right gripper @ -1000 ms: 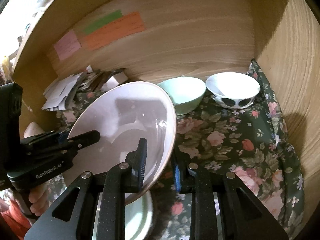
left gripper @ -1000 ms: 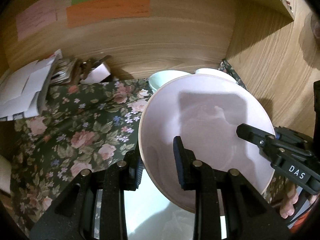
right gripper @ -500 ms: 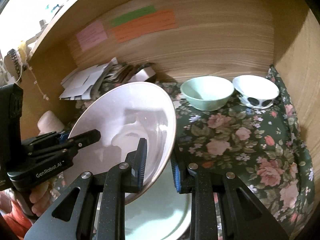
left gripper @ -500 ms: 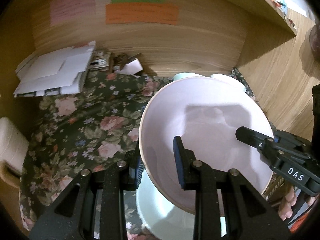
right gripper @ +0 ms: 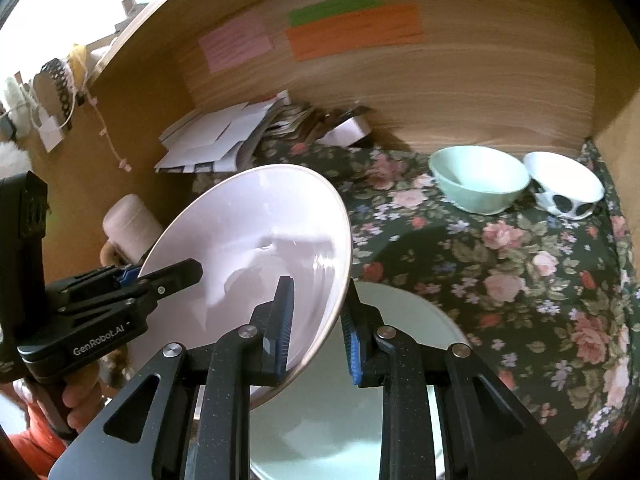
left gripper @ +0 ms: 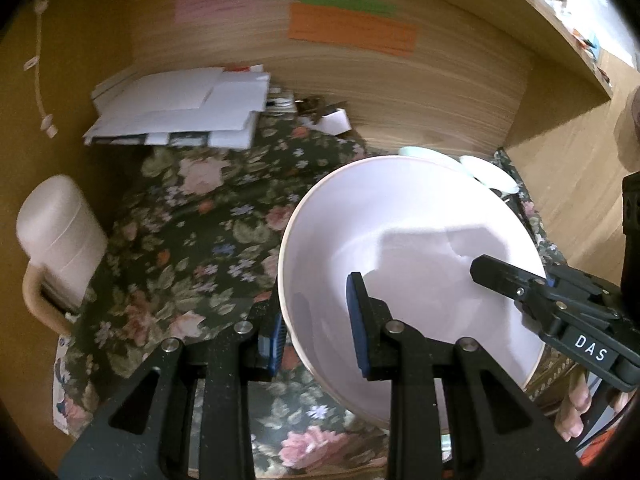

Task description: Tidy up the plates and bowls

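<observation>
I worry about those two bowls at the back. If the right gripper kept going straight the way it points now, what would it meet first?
Probably the floral cloth, not the bowls. The right gripper, shut on the pink plate, points down at bare cloth; the mint bowl and spotted bowl sit farther back right. Depth is uncertain.

Black hand-held gripper (left gripper: 316, 326), blue pads, silver screws

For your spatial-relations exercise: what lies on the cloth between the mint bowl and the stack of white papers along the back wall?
In the right wrist view, between the mint bowl and the white papers lies dark clutter with a small white box; the rest is floral cloth.
</observation>
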